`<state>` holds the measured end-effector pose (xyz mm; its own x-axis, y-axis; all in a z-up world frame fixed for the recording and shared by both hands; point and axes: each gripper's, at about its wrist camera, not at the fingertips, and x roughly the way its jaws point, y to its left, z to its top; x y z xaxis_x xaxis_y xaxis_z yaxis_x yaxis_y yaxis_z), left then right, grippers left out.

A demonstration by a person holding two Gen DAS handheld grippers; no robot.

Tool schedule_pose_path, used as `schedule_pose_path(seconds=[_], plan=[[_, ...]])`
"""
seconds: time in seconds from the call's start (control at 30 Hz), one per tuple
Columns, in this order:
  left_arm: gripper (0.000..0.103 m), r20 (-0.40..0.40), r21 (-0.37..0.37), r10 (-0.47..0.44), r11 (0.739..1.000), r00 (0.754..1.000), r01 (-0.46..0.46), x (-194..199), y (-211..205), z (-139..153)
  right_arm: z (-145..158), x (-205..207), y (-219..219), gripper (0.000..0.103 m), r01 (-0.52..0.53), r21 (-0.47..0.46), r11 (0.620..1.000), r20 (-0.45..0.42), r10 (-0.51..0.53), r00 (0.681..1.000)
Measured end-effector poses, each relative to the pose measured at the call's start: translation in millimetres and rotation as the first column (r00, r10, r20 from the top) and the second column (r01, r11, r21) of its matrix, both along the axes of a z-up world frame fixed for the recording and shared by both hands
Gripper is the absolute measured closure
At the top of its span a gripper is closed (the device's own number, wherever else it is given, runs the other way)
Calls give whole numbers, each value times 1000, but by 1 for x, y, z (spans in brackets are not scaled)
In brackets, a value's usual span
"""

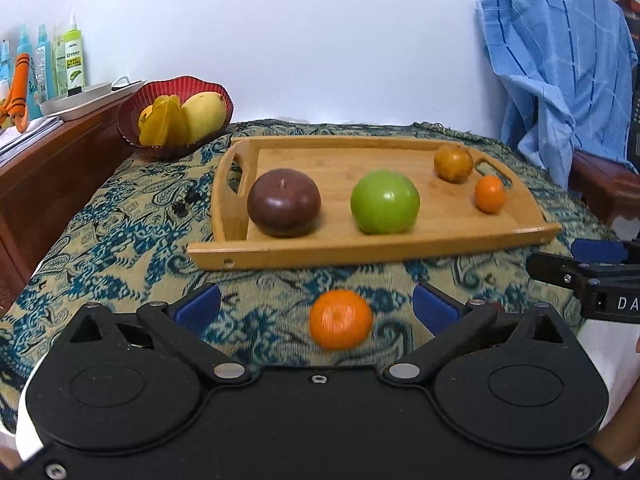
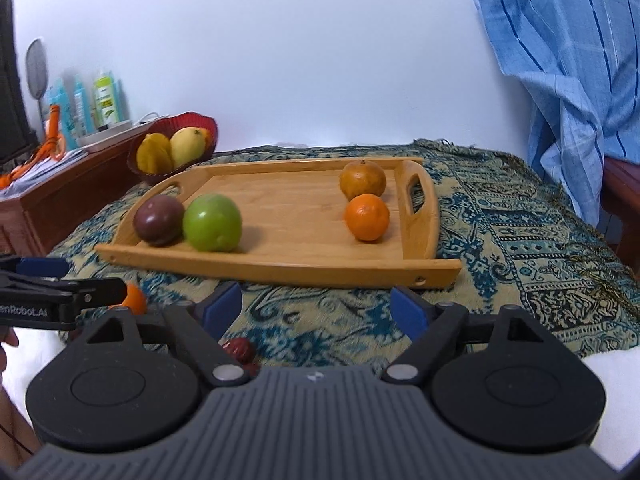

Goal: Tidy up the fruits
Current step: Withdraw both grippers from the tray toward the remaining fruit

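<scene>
On cloth (image 1: 120, 216) by tray's (image 1: 360, 254) near edge: orange (image 1: 340, 319) lies loose between left gripper's (image 1: 316, 304) wide fingers, not gripped. Right gripper (image 2: 316, 308) wide, empty. Tray holds four fruits; orange likely goes there next.

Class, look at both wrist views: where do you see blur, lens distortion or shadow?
Left wrist view: the loose orange on the patterned cloth is smeared by motion blur; the wooden tray has a bowed front edge from the fisheye. Right wrist view: the green apple casts a soft shadow on the tray; the bottles at the left edge look hazy.
</scene>
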<state>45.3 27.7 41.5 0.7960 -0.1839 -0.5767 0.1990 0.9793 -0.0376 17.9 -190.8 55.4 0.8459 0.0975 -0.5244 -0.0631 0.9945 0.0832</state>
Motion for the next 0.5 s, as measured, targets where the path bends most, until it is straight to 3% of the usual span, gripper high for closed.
schedule_pose_path(seconds=[0.2,0.3,0.5], plan=[[0,-4,16,0,1000,1000,0,-19,6,-6,-8,-22,17,14,-56,-34,998,15,57,998],[3,-6,24,0,1000,1000,0,-27,9,-8,-11,-35,28,20,-82,-65,995,40,84,996],[31,-27,58,-2,998,1000,4,-39,16,-11,-17,-50,43,40,-122,-85,989,27,125,992]])
